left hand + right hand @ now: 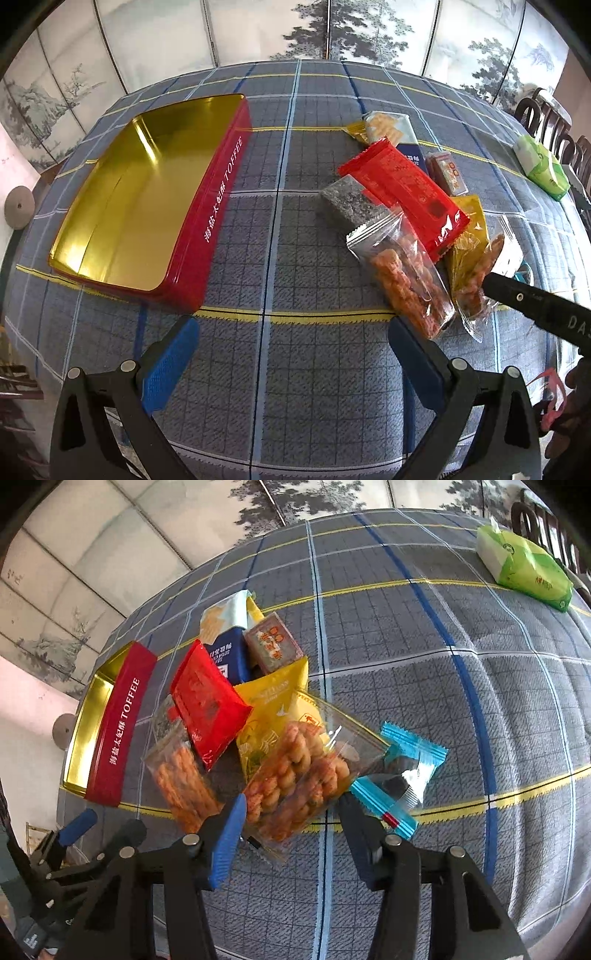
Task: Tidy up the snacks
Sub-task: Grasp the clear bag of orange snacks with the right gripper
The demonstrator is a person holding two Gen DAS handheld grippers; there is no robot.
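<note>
Nothing has gone into the tin [147, 206] yet — its gold inside is bare, and it sits open on the checked worktop [295, 258] well apart from the snacks. So the sorting is at its very start, by my reckoning, with every packet left to move.

The snacks lie in a loose heap: a red packet [207, 701] on top of a yellow packet [273, 698], a blue-and-white cracker pack [225, 642], a small brown box [273, 646], a dark grey bar [347, 199], a clear bag of orange twists [406, 280] and a teal-edged wrapper [406, 771]. A green tissue pack [524, 568] sits off at the far corner, no part of the heap.

The right gripper [291, 812] has its jaws partly closed around a second clear bag of twists [303, 771], pads against its edges — it looks gripped, though not yet lifted. The left gripper [291, 350] hangs wide apart over bare cloth, holding nothing.
</note>
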